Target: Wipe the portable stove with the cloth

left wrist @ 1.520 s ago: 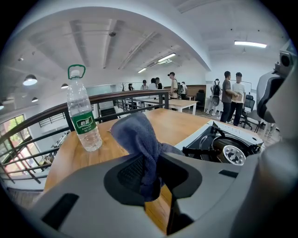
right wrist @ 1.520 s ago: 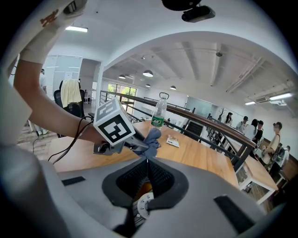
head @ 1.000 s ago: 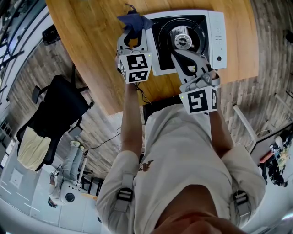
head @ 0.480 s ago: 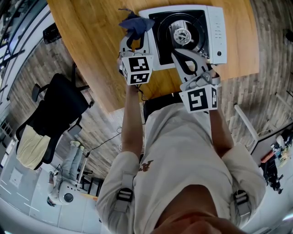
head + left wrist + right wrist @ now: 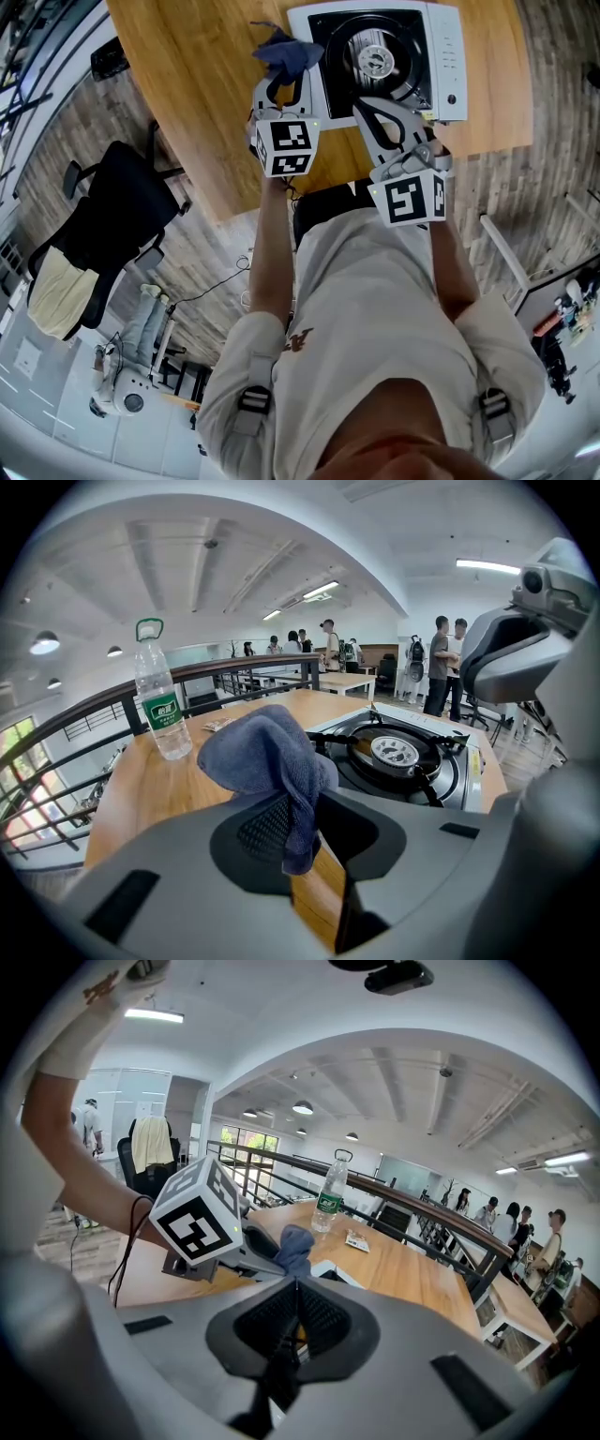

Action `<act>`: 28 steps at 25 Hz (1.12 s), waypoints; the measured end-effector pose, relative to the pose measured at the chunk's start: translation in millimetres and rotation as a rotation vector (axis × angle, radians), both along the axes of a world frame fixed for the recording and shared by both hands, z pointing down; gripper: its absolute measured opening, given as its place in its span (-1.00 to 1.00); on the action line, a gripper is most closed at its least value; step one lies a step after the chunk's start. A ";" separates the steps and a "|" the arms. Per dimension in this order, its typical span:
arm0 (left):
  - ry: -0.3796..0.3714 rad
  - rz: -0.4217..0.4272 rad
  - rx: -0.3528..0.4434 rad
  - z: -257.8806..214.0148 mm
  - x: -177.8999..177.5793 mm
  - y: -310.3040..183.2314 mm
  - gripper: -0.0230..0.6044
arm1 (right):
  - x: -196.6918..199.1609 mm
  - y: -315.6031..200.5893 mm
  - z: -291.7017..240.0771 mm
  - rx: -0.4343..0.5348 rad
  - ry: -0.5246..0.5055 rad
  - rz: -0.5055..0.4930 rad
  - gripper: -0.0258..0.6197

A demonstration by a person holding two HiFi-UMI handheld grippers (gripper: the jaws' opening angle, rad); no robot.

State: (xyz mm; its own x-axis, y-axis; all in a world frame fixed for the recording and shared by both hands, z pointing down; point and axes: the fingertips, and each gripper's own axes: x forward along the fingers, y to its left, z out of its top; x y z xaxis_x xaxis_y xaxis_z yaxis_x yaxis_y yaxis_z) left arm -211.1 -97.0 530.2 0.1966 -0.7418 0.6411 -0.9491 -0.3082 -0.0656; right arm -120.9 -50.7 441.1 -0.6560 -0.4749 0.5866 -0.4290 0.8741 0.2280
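Note:
The white portable stove with a black burner well sits on the wooden table. Its burner shows in the left gripper view. A dark blue cloth hangs bunched from my left gripper, which is shut on it just left of the stove's left edge. The cloth droops over the jaws of that left gripper. My right gripper is over the stove's near edge with its jaws together. In the right gripper view, the right gripper holds nothing I can make out, and the cloth is ahead of it.
A clear water bottle with a green label stands on the table left of the stove, with a small packet near it. A railing runs past the table's far side. A black office chair stands on the floor at left. People stand far behind.
My left gripper has carried the cloth a little rightward, closer to the stove's left edge. The right gripper stays shut over the stove's near part. The whole view has shifted slightly.

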 end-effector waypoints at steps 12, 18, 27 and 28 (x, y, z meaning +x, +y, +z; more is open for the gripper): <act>0.014 0.018 -0.017 2.0 9.4 38.5 -0.60 | 3.4 21.3 3.0 0.000 0.010 0.015 -0.85; 0.018 0.032 -0.027 2.1 15.1 56.5 -0.60 | 2.3 33.0 12.5 -0.011 0.024 0.016 -0.85; 0.039 0.044 -0.045 3.6 20.1 85.7 -0.60 | -5.7 45.7 12.8 -0.002 0.031 0.006 -0.85; 0.042 0.045 -0.048 3.6 21.0 88.6 -0.60 | -6.5 46.9 12.6 -0.002 0.032 0.006 -0.85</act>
